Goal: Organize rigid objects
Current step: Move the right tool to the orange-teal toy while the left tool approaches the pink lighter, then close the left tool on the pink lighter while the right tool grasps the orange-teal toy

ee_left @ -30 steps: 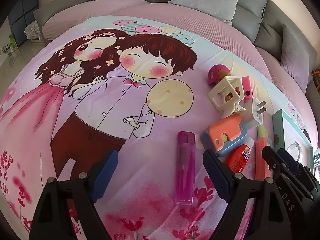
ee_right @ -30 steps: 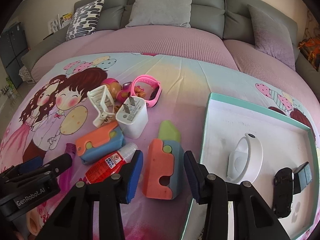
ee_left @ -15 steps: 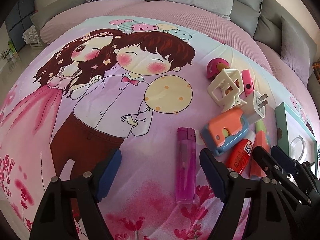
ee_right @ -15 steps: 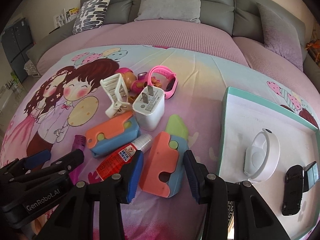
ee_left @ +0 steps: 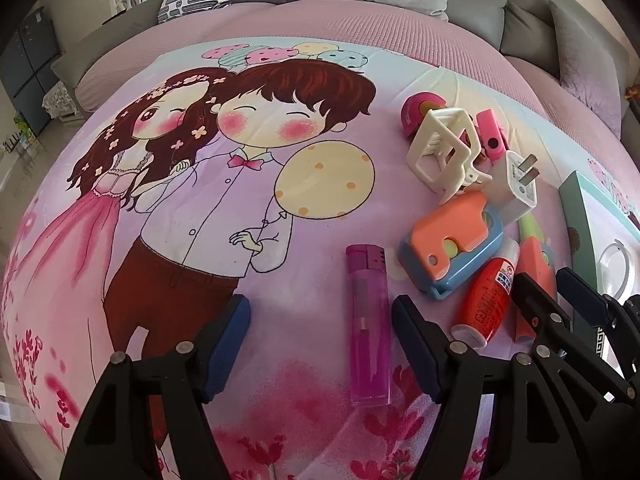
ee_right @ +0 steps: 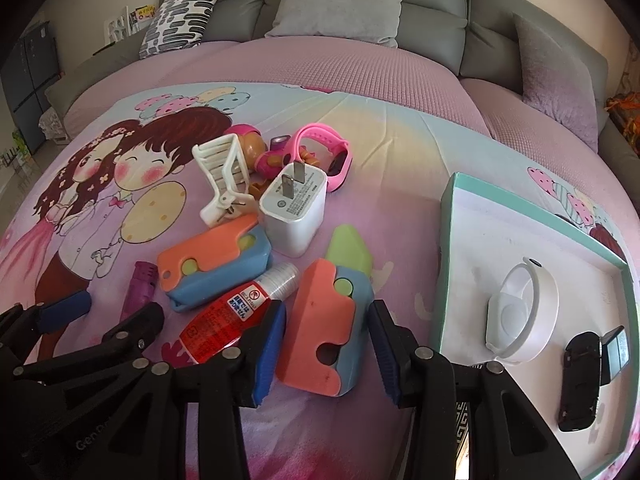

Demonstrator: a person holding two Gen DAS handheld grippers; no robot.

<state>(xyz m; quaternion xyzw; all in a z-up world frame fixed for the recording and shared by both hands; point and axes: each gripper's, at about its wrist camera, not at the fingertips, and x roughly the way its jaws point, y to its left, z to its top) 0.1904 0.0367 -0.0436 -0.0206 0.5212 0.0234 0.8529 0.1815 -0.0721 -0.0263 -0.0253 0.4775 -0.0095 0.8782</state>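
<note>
A purple lighter (ee_left: 368,320) lies on the cartoon bedspread between the fingers of my left gripper (ee_left: 320,336), nearer the right finger. The jaws are closing and neither pad touches the lighter. My right gripper (ee_right: 328,344) is shut on an orange-and-blue toy with a green tip (ee_right: 324,328), which rests on the bedspread. Beside that toy lie a red glue bottle (ee_right: 236,316) and a second orange-and-blue toy (ee_right: 216,268). The left gripper (ee_right: 102,316) also shows at the lower left of the right wrist view.
Behind the toys lie a white charger (ee_right: 296,208), a white hair clip (ee_right: 224,176), a pink watch (ee_right: 328,152) and a small doll (ee_right: 252,148). A teal-rimmed tray (ee_right: 452,240) on the right holds a white ring-shaped item (ee_right: 520,312) and a black device (ee_right: 580,376). Grey sofa cushions line the back.
The left jaws have narrowed around the purple lighter, and the left view has rolled a little. The right gripper keeps the same width around the orange-and-blue toy.
</note>
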